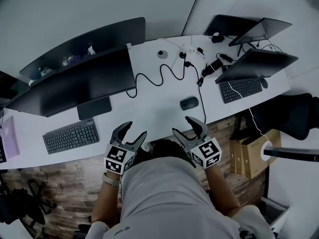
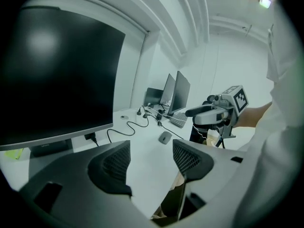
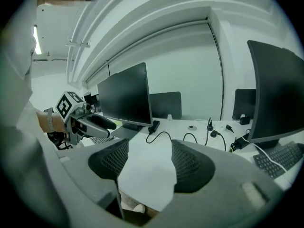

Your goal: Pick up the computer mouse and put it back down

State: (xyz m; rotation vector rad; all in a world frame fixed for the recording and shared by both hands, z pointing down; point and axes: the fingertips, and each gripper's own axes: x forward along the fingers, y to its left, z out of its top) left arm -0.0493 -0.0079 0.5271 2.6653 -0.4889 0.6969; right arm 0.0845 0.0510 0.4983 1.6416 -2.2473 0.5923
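Note:
A dark grey computer mouse (image 1: 189, 103) lies on the white desk (image 1: 154, 108), just beyond my right gripper (image 1: 188, 125); it also shows small in the left gripper view (image 2: 165, 137). Both grippers hover at the desk's near edge with nothing between their jaws. My left gripper (image 1: 131, 132) is open, further left of the mouse. My right gripper is open too, its jaws a short way short of the mouse. The mouse is hidden in the right gripper view. Each gripper sees the other: the right gripper (image 2: 209, 115) and the left gripper (image 3: 88, 121).
A large black monitor (image 1: 75, 83) and a keyboard (image 1: 71, 136) stand at the left. A black cable (image 1: 159, 76) snakes across the middle. More monitors (image 1: 256, 63) and a second keyboard (image 1: 241, 89) sit at the right. A black chair (image 1: 294, 114) and paper bags (image 1: 251, 153) stand right of the desk.

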